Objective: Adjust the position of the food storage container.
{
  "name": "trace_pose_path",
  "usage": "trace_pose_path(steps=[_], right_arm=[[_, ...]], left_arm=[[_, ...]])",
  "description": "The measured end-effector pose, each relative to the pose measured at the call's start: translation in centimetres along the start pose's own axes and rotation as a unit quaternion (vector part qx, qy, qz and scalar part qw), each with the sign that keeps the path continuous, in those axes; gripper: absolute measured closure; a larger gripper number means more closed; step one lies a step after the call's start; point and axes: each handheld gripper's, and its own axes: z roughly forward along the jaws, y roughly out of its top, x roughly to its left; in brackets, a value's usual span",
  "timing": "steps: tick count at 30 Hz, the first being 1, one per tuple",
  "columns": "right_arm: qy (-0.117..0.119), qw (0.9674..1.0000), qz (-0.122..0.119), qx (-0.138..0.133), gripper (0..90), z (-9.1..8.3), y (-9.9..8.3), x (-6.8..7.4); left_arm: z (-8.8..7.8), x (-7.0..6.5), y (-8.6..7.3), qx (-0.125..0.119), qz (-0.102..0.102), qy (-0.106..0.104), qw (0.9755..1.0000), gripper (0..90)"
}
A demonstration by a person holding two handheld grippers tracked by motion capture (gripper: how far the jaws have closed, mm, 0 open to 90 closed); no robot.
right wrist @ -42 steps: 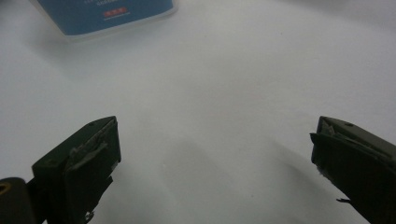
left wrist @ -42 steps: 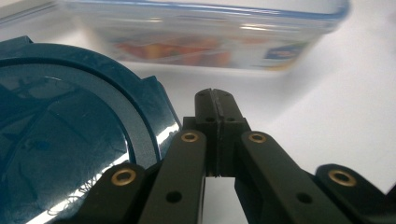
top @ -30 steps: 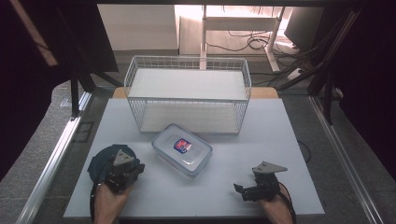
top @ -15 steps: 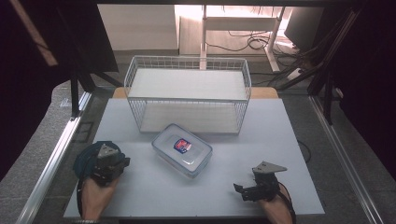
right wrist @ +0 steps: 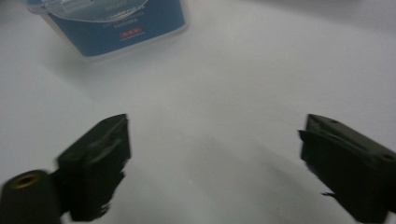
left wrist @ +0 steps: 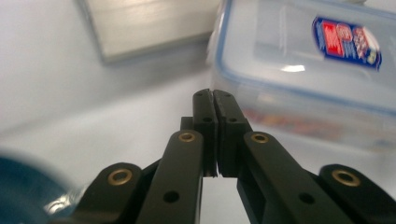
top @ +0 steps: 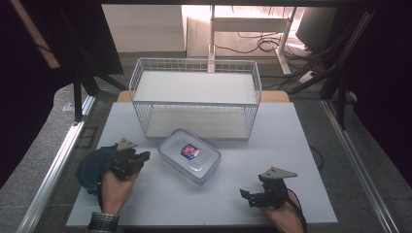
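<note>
Plastic box point(top: 189, 156) looks light, stiff, kinda slick, so grab its rim; left gripper point(left wrist: 214, 100) closed on nothing, right gripper point(right wrist: 212, 154) wide open, empty

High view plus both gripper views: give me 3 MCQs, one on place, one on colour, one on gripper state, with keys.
1. Where does the plastic container sit?
A. inside the wire basket
B. on the table in front of the wire basket
C. in the right gripper

2. What colour is the container's lid seal?
A. blue
B. green
C. yellow

3. How do the grippers stand?
A. both shut
B. left open, right shut
C. left shut, right open

Key: 1 B, the high view shows it on the white table, nearer the person than the basket. 2 A, the left gripper view shows a blue line round the lid. 3 C, the left gripper has its jaws pressed together on nothing; the right gripper has them wide apart.
</note>
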Motion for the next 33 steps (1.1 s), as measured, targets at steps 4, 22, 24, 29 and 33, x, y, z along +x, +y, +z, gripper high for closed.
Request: trace_pose_path(steps=[4, 22, 24, 29, 33], right_arm=[[0.008, 0.9997, -0.016, 0.017, 43.4, -0.8, 0.4, 0.1], [0.054, 0.9969, -0.047, 0.033, 82.0, -0.7, 1.4, 1.6], [0.055, 0.9969, -0.047, 0.033, 81.9, -0.7, 1.4, 1.6], [0.054, 0.9970, -0.047, 0.031, 82.2, -0.7, 1.7, 1.5], [0.044, 0.9975, -0.043, 0.035, 82.5, -0.5, 1.8, 1.2]], left_arm=[[1.9, -0.6, 2.4, 0.002, 0.006, 0.025, 0.9997, 89.8], [4.3, -1.3, 2.0, 0.041, -0.018, -0.013, 0.9989, 90.0], [4.2, -1.8, 1.8, 0.042, -0.015, -0.020, 0.9988, 90.0], [3.8, -3.8, 1.2, 0.057, 0.008, -0.086, 0.9946, 90.0], [3.8, -3.5, 1.5, 0.049, 0.008, -0.073, 0.9961, 90.0]])
